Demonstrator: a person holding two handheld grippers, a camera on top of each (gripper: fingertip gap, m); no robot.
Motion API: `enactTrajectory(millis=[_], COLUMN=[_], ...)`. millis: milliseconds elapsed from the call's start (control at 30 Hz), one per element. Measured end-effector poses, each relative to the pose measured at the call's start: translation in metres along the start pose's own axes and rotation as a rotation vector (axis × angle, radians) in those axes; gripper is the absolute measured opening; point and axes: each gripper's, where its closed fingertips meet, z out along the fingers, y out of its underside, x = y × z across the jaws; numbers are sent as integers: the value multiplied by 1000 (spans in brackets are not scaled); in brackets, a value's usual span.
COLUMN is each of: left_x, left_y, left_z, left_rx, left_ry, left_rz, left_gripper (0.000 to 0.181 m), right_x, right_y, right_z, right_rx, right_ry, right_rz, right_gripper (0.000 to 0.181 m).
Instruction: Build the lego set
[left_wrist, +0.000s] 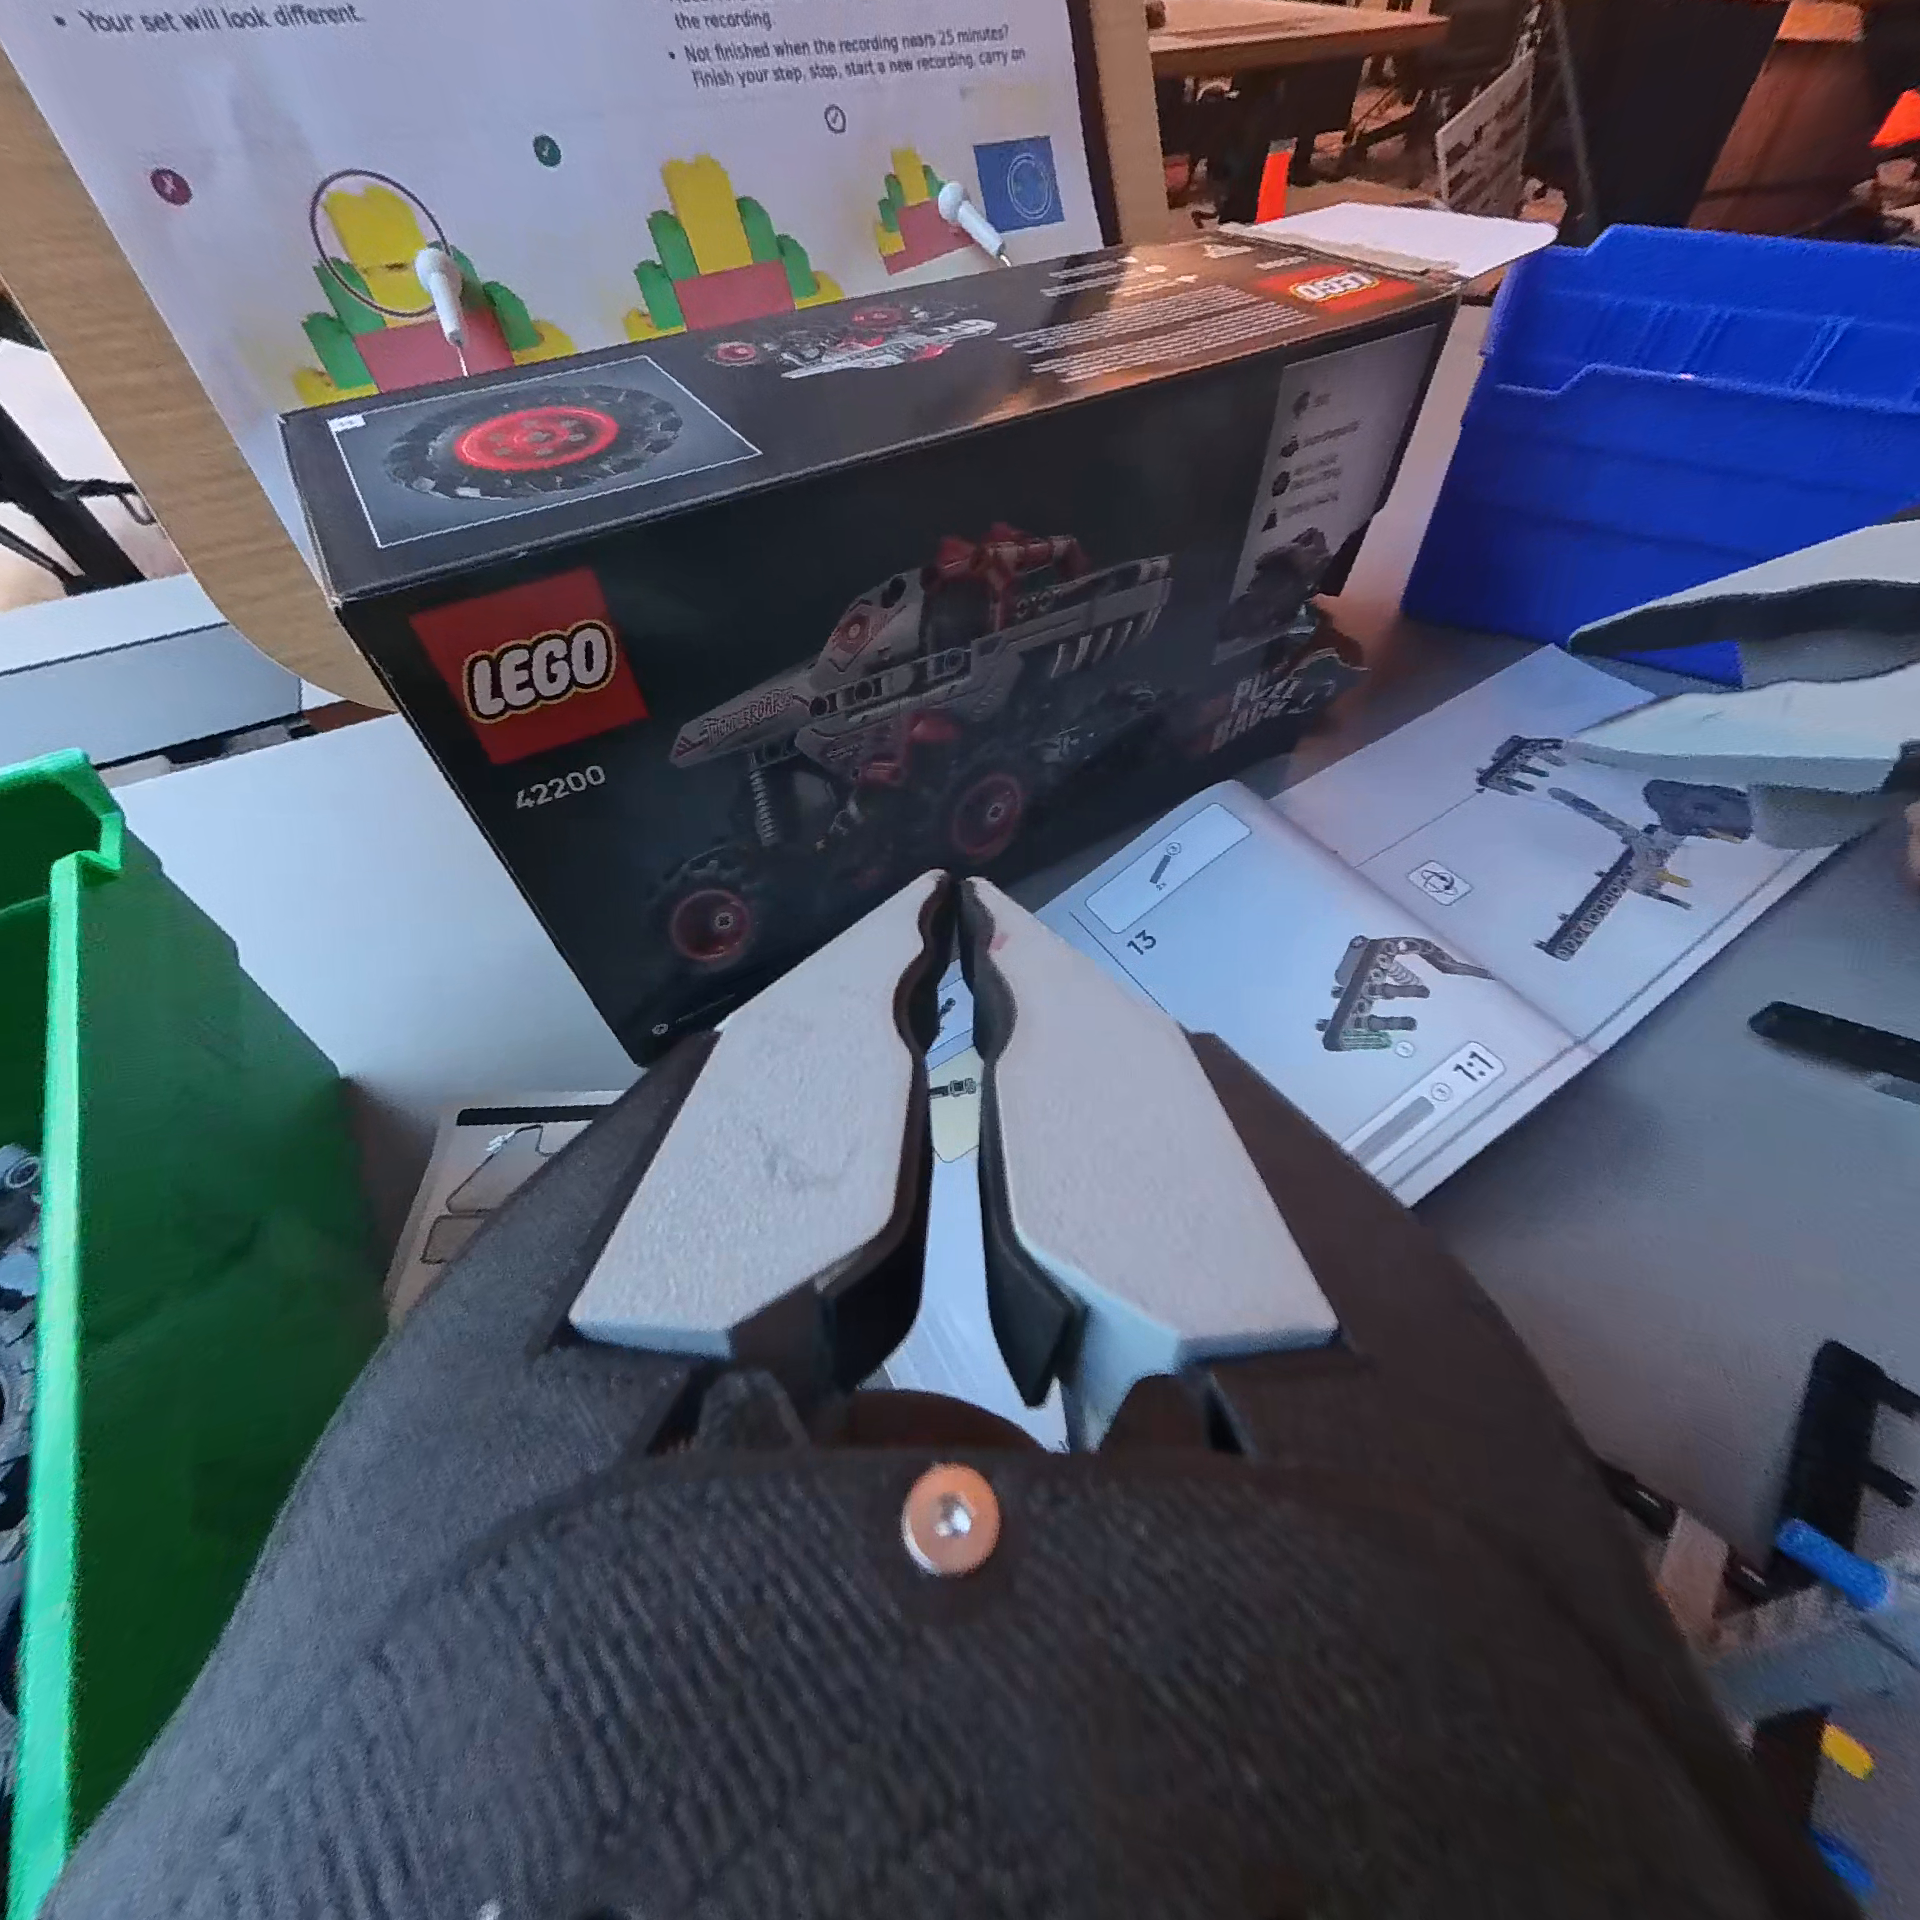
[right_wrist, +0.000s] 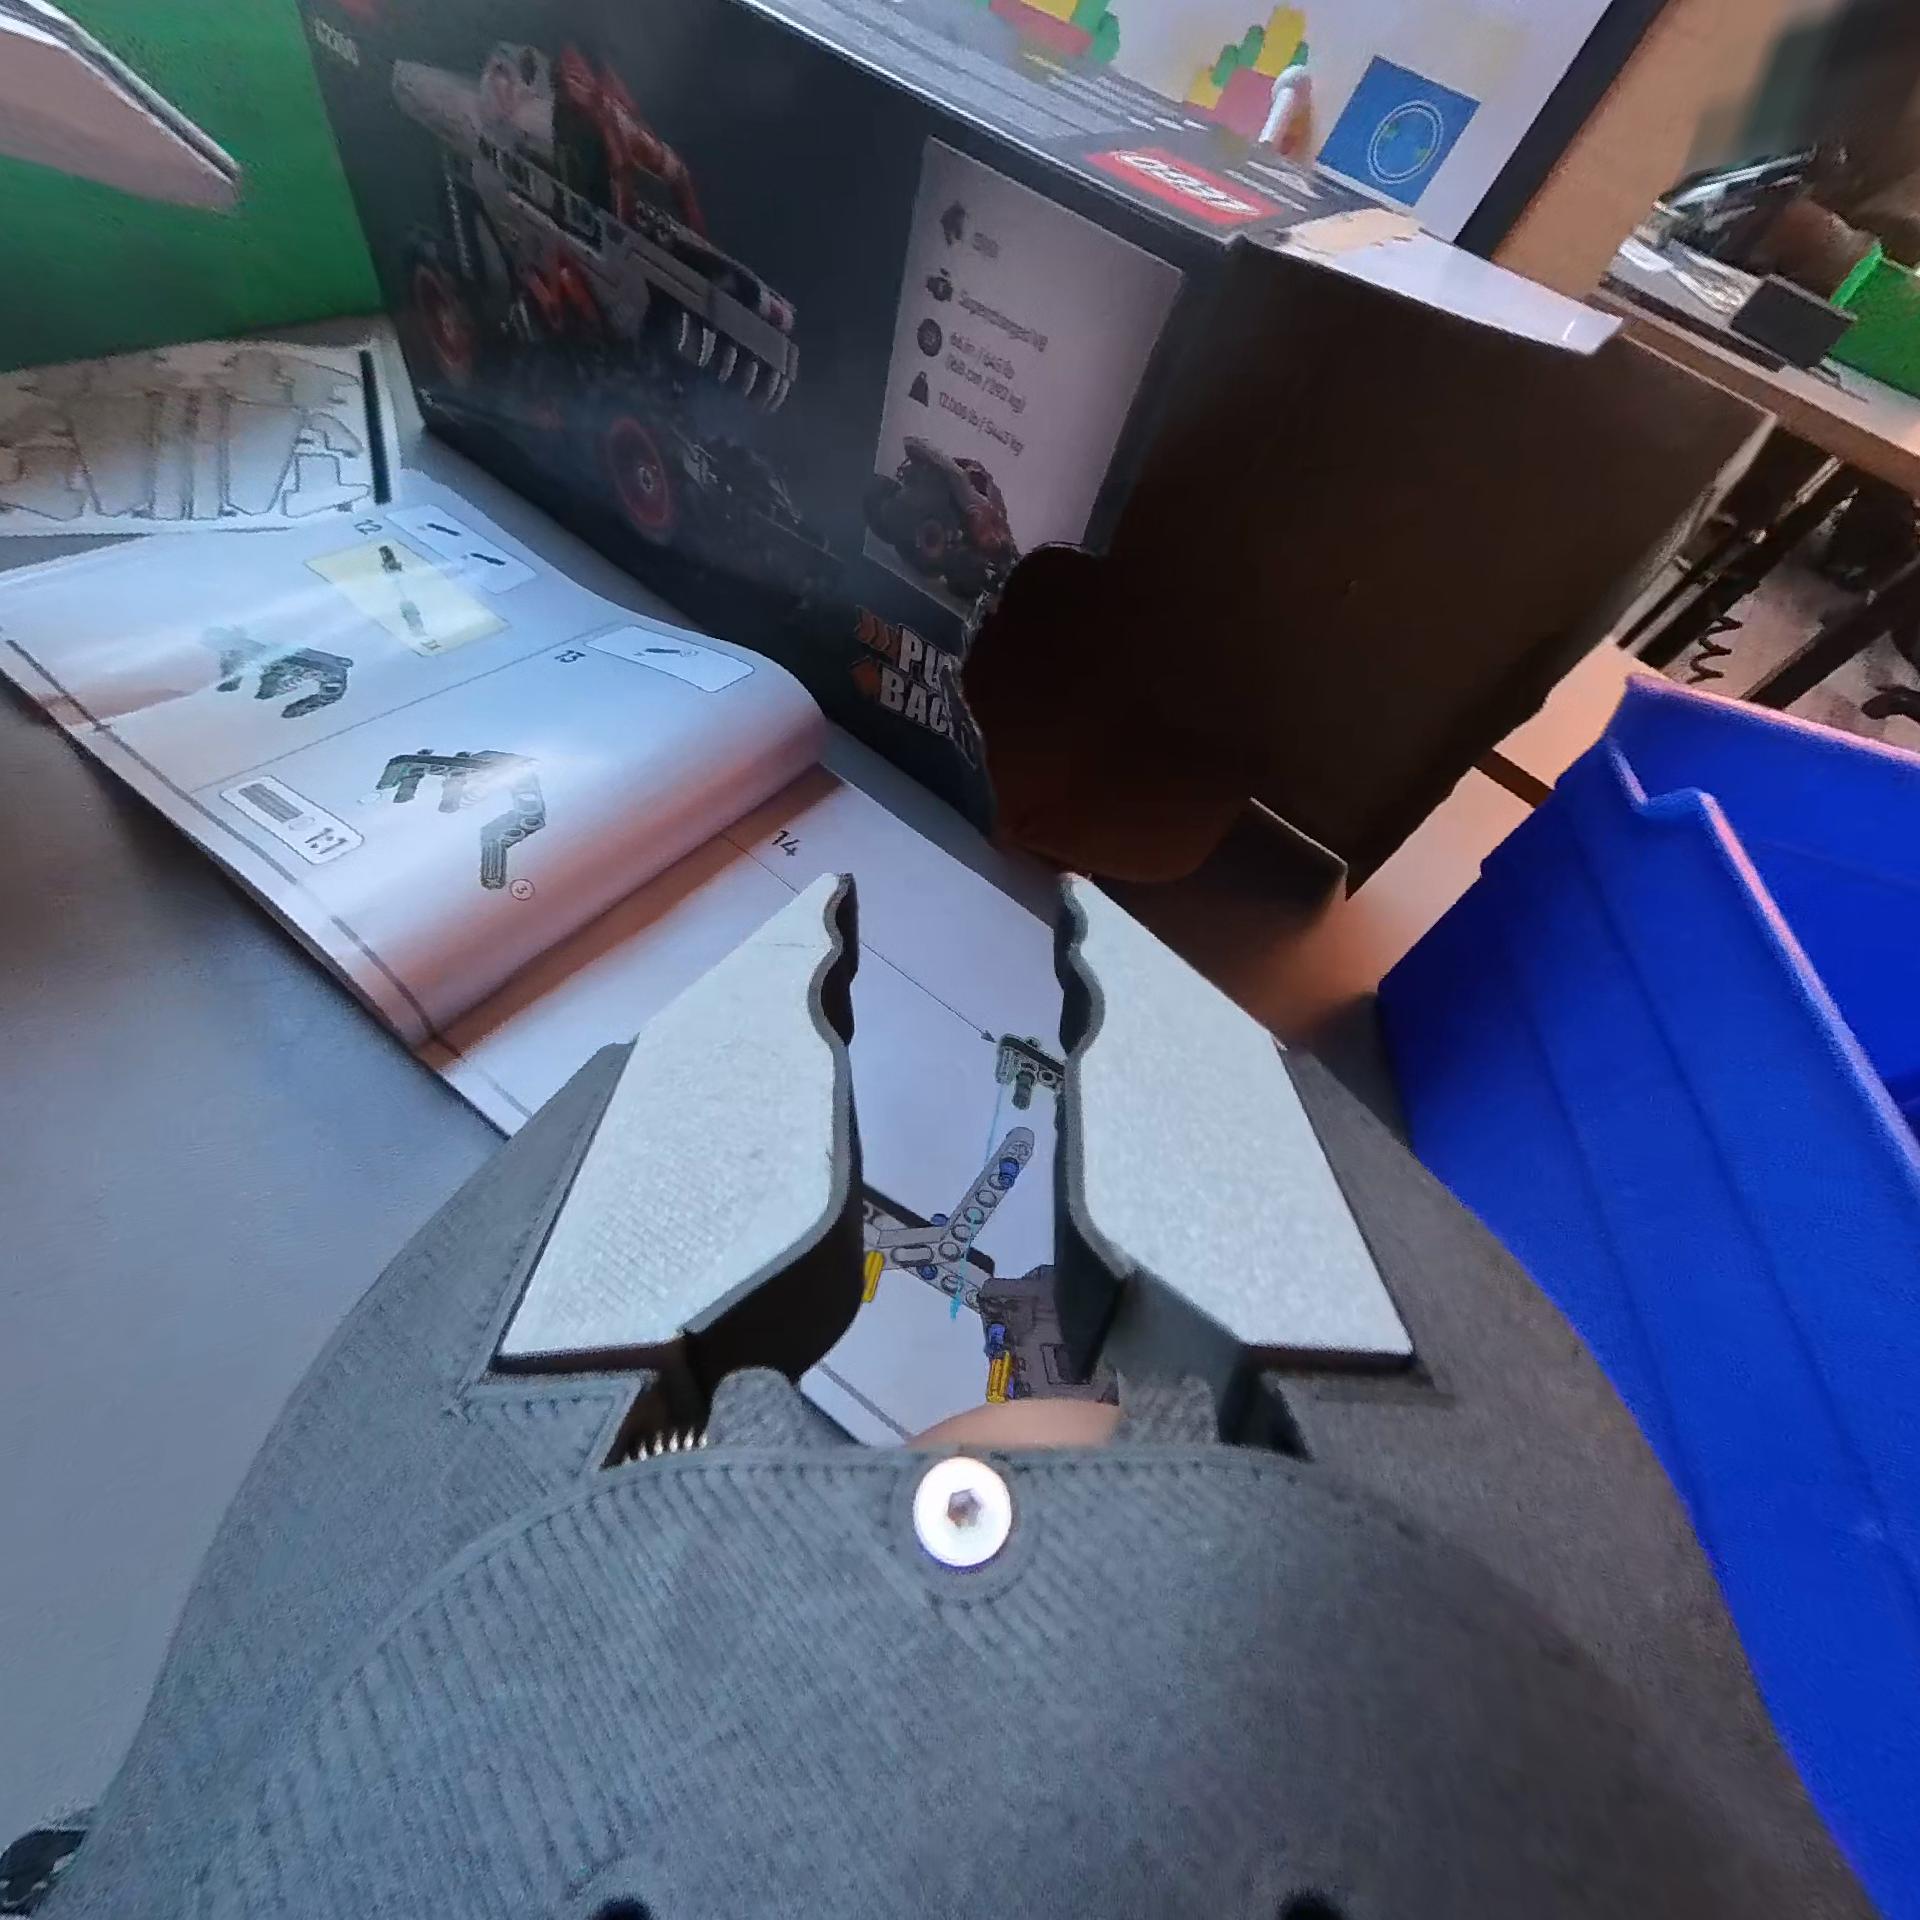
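Hovering over the open instruction booklet (right_wrist: 582, 727) on the bench (right_wrist: 208, 1143), the right gripper (right_wrist: 956, 904) is spread and empty, while the left gripper (left_wrist: 956, 883) is pressed together, holding nothing visible. Judging by the early steps showing, most of the build remains. Loose parts lie in the green bin (left_wrist: 62, 1039); a partial assembly (left_wrist: 1829, 1579) sits at the left view's lower right edge. The set's box (left_wrist: 831, 665) stands behind.

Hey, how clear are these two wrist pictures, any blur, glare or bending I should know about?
Left wrist view: the set box is sharp, edges bend from the wide lens, and the right gripper is smeared. Right wrist view: softer overall, with glare washing the open instruction booklet, while the blue bin looks blurred.
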Motion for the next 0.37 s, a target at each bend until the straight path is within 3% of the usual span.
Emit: enactTrajectory(millis=[33,367], left_x=[0,-2], left_y=[1,2], left_z=[0,2], left_rx=[-3,-11], left_ry=[-5,-4], left_rz=[9,-7], left_gripper=[0,0], right_x=[1,3], right_y=[0,1], right_z=[0,1], right_rx=[2,17], right_ry=[-1,-31], right_rz=[13,77], right_gripper=[34,31])
